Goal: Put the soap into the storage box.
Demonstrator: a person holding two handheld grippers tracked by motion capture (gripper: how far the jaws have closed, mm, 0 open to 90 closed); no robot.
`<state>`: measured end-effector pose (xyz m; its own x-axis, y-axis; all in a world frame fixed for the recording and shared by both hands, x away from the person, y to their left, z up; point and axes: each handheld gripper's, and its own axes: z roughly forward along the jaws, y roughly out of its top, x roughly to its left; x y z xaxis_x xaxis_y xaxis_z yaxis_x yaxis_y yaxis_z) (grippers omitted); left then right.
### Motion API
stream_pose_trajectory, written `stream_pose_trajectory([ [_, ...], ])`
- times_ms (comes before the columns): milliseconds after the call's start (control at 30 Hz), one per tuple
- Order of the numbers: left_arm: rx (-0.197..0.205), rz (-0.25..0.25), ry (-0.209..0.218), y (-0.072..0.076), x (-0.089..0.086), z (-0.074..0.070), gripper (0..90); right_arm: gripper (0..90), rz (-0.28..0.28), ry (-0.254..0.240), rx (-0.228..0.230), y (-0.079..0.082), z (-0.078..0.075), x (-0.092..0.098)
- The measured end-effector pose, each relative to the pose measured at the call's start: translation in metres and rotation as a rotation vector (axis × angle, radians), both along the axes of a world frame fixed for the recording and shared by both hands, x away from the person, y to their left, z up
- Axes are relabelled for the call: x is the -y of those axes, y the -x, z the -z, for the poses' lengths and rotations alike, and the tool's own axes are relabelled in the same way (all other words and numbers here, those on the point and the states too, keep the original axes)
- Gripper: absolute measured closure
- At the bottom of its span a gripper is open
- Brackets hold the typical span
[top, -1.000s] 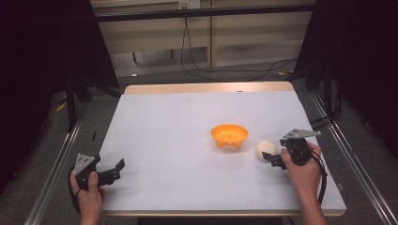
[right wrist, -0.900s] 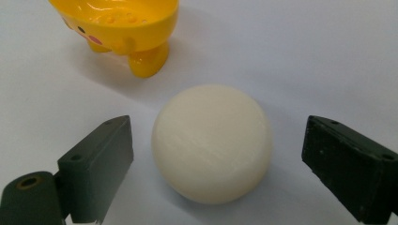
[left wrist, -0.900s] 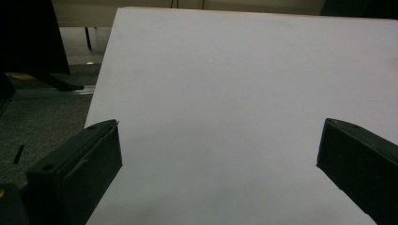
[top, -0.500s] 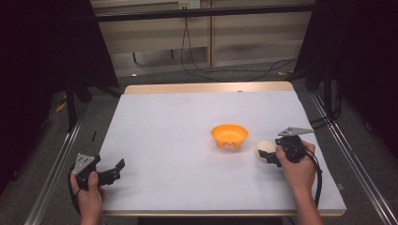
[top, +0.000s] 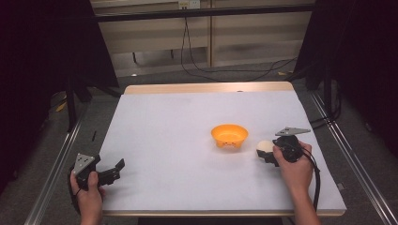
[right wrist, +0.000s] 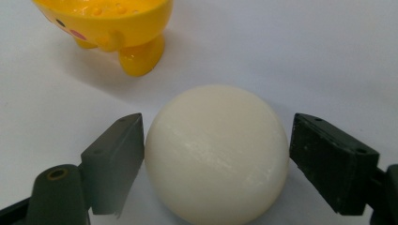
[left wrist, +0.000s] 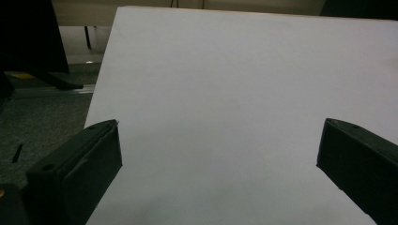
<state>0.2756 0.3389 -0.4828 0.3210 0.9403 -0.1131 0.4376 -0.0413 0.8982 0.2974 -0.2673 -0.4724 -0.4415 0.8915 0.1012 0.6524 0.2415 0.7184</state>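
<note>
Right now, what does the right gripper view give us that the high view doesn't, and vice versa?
Right gripper view: its two black jaws flank the smooth cream-white ball, which sits between them; the left pad looks to touch it, a thin gap shows at the right. The jaws have just been closing. The glossy orange-yellow plastic bowl has stubby feet and painted dots.

High view: the left gripper open at the near-left corner of the white table, both hands, floor cables.

Both: ball, bowl, table, right gripper.

high view overlooks the table [top: 187, 140]; gripper views sit low, sharing its surface.
</note>
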Motion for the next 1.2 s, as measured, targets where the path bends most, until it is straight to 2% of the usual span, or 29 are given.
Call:
stream_pose_trajectory([
  [133,0.002,-0.001,-0.002,0.0,0.0,0.0,0.1,20.6,0.005,0.016,-0.012,-0.001,0.004,-0.002],
  [233,0.001,-0.001,0.001,0.0,-0.001,0.0,0.1,23.0,0.006,0.009,-0.018,-0.002,0.006,-0.003],
  [333,0.0,0.0,0.002,0.0,-0.001,0.0,0.1,23.5,0.006,-0.007,-0.017,-0.002,0.007,-0.002],
  [800,0.0,0.001,0.003,0.0,-0.001,0.0,0.1,23.8,-0.004,0.006,-0.018,-0.002,0.005,-0.002],
  [1033,0.0,0.0,0.004,0.0,-0.001,0.0,0.1,23.8,-0.015,0.011,-0.013,-0.003,-0.001,-0.004],
  [1200,-0.001,0.0,0.003,0.0,-0.001,0.0,0.1,23.8,-0.035,-0.006,-0.007,-0.006,-0.006,-0.006],
])
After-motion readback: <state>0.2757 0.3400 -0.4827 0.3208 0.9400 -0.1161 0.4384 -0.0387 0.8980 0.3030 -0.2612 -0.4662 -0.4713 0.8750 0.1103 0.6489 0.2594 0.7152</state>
